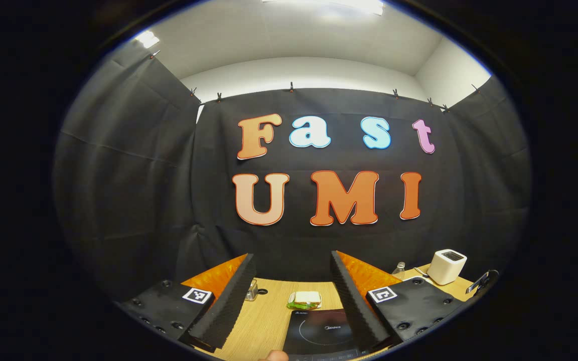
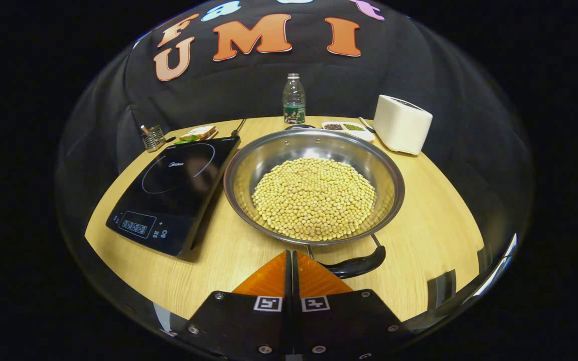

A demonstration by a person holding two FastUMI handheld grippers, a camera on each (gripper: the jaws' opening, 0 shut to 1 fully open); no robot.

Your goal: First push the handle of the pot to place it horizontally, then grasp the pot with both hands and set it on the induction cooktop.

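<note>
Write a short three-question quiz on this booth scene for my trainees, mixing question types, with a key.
1. True or false: the round steel pot of yellow beans already sits on the black induction cooktop.
2. Multiple choice: the right gripper has its jaws (a) wide apart, (b) closed together, (c) clamped on the pot's rim.
3. Short answer: which white appliance stands at the far right of the round wooden table?

Key
1. False: the pot rests on the table just right of the cooktop.
2. b, closed beside the pot's black loop handle; the left gripper is open.
3. The white boxy toaster.
</note>
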